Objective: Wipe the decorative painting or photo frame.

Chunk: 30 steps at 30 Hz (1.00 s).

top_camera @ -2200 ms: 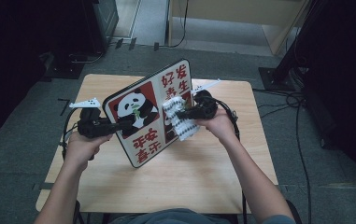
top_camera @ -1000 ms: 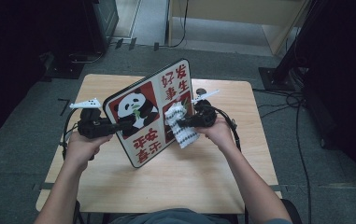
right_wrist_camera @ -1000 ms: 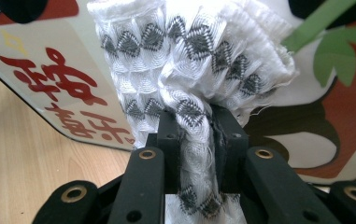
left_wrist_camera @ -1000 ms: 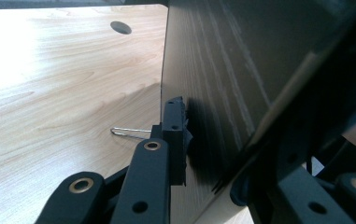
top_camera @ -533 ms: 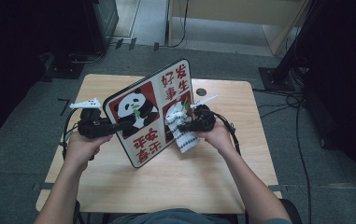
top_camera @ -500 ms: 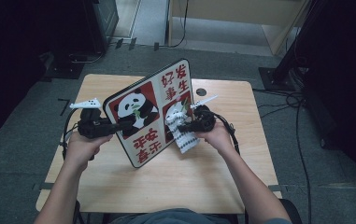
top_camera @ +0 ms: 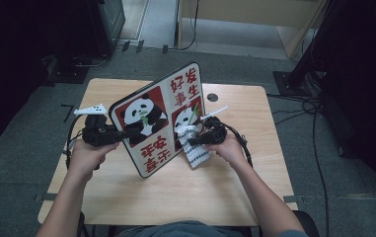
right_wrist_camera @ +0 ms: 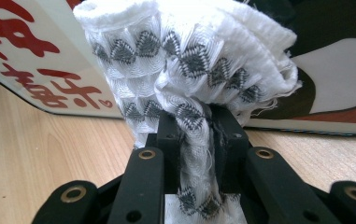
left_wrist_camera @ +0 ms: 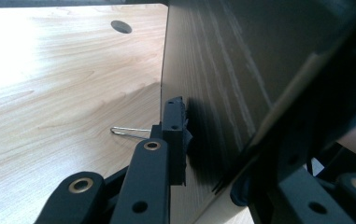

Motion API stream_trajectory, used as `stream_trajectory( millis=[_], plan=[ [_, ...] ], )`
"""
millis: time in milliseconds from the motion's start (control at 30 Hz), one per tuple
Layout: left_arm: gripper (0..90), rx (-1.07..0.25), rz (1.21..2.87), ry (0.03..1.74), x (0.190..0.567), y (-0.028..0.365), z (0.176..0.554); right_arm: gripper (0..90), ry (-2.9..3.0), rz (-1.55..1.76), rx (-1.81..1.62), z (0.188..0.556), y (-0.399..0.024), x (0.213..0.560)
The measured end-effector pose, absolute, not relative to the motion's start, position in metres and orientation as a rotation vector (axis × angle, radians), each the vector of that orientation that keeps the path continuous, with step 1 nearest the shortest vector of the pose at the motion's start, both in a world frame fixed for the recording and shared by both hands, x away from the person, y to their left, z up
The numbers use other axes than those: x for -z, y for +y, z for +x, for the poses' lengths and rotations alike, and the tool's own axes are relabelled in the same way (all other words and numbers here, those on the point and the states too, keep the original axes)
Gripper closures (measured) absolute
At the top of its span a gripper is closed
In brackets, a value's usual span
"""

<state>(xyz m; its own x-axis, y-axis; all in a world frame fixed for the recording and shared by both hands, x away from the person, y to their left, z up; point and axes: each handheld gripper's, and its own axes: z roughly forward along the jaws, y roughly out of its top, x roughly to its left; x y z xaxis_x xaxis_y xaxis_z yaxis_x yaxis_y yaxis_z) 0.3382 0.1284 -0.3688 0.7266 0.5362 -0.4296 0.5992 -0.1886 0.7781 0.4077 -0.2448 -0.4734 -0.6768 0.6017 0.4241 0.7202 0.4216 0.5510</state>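
A panda board [top_camera: 161, 118] with red characters stands tilted on its lower edge on the wooden table [top_camera: 235, 182]. My left gripper [top_camera: 126, 133] is shut on the board's left edge; in the left gripper view its jaws clamp the wooden back of the panda board [left_wrist_camera: 213, 70]. My right gripper [top_camera: 191, 140] is shut on a white cloth [top_camera: 194, 145] with a grey diamond pattern, pressed against the board's lower right front. In the right gripper view the white cloth [right_wrist_camera: 189, 60] bunches above the jaws of my right gripper [right_wrist_camera: 194, 135], with the panda board's face [right_wrist_camera: 35, 60] just behind it.
The table has a round cable hole [top_camera: 212, 98] behind the board. A thin wire clip [left_wrist_camera: 129, 131] lies on the tabletop by the left jaw. Black cables [top_camera: 242, 143] trail from both grippers. Dark equipment and floor cables surround the table.
My right gripper has slid the cloth down the board's face, from beside the small panda toward the lower edge. The left gripper and the board have held still.
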Motion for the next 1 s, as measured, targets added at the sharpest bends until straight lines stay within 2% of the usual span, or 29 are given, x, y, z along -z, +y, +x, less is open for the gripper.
stream_trajectory(
  millis=[300,1000],
  plan=[
    [76.1,0.071,1.849,0.884,0.369,0.128,0.338,76.5,-2.498,-1.170,1.174,0.407,-0.251,0.452],
    [75.8,0.074,1.839,0.888,0.369,0.128,0.338,76.6,-2.605,-0.998,1.422,0.408,-0.236,0.333]
  ],
)
